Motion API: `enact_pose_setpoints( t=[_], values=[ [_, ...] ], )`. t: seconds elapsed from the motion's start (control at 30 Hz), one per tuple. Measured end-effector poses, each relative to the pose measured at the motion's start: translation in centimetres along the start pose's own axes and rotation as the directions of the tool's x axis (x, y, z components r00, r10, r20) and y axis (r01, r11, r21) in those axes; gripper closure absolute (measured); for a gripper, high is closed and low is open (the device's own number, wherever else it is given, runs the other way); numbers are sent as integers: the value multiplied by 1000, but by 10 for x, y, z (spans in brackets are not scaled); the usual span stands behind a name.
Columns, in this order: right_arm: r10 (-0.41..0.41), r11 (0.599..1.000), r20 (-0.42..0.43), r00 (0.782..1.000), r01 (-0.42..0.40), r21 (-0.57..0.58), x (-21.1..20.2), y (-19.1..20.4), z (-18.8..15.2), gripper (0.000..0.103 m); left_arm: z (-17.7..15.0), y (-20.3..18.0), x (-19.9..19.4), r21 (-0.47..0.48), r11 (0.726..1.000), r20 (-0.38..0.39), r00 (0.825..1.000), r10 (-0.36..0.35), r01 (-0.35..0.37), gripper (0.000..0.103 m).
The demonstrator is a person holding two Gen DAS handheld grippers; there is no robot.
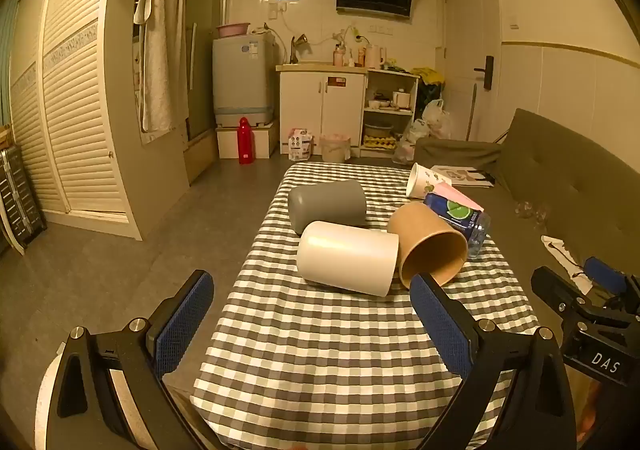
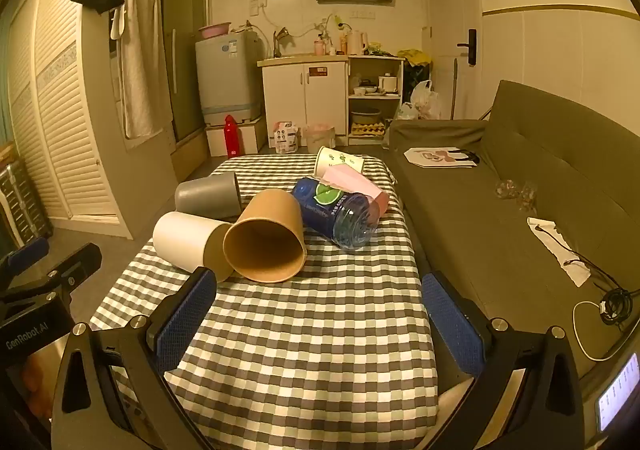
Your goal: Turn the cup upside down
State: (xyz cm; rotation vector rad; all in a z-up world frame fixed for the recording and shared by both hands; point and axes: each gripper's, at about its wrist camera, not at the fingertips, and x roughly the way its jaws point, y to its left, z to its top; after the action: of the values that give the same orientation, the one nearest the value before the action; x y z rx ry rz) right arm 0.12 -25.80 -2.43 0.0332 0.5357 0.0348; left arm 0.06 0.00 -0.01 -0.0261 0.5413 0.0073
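Note:
Several cups lie on their sides on the checked table (image 1: pixel 320 350) (image 2: pixel 320 350). A white cup (image 1: pixel 347 257) (image 2: pixel 184 239) lies nearest, a brown paper cup (image 1: pixel 430 244) (image 2: pixel 266 236) beside it with its mouth towards me, a grey cup (image 1: pixel 327 205) (image 2: pixel 209 195) behind. A printed white paper cup (image 1: pixel 420 180) (image 2: pixel 340 162) and a pink cup (image 1: pixel 458 196) (image 2: pixel 356 180) lie farther back. My left gripper (image 1: pixel 312 314) is open and empty, just short of the white cup. My right gripper (image 2: pixel 320 306) is open and empty, just short of the brown cup.
A blue plastic bottle (image 1: pixel 460 220) (image 2: pixel 338 212) lies among the cups. A grey sofa (image 1: pixel 560 190) (image 2: pixel 500 190) runs along the table's right side, with a cable (image 2: pixel 600 310) on it. Open floor (image 1: pixel 120 258) lies to the left. The right gripper shows at the left view's edge (image 1: pixel 592 306).

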Motion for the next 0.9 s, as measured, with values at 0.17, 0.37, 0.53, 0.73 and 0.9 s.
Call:
enact_pose_setpoints(
  t=[0.17,0.37,0.53,0.73,0.9],
  values=[
    [-3,1000,-2,1000,3,1,1,0,0,0,0,0,-1,-6,1000,8,1000,-1,1,2],
    [-3,1000,-6,1000,3,-4,2,2,-1,0,1,0,2,-8,1000,9,1000,-3,3,2],
    [-3,1000,-8,1000,3,-4,2,1,-1,0,0,4,1,-6,1000,11,1000,-1,1,2],
    [-4,1000,-9,1000,4,-4,2,1,-1,0,-1,4,0,-8,1000,15,1000,4,-4,2],
    [-3,1000,-10,1000,3,-4,1,1,-1,0,-1,6,0,-5,1000,16,1000,3,-3,2]
  ],
)
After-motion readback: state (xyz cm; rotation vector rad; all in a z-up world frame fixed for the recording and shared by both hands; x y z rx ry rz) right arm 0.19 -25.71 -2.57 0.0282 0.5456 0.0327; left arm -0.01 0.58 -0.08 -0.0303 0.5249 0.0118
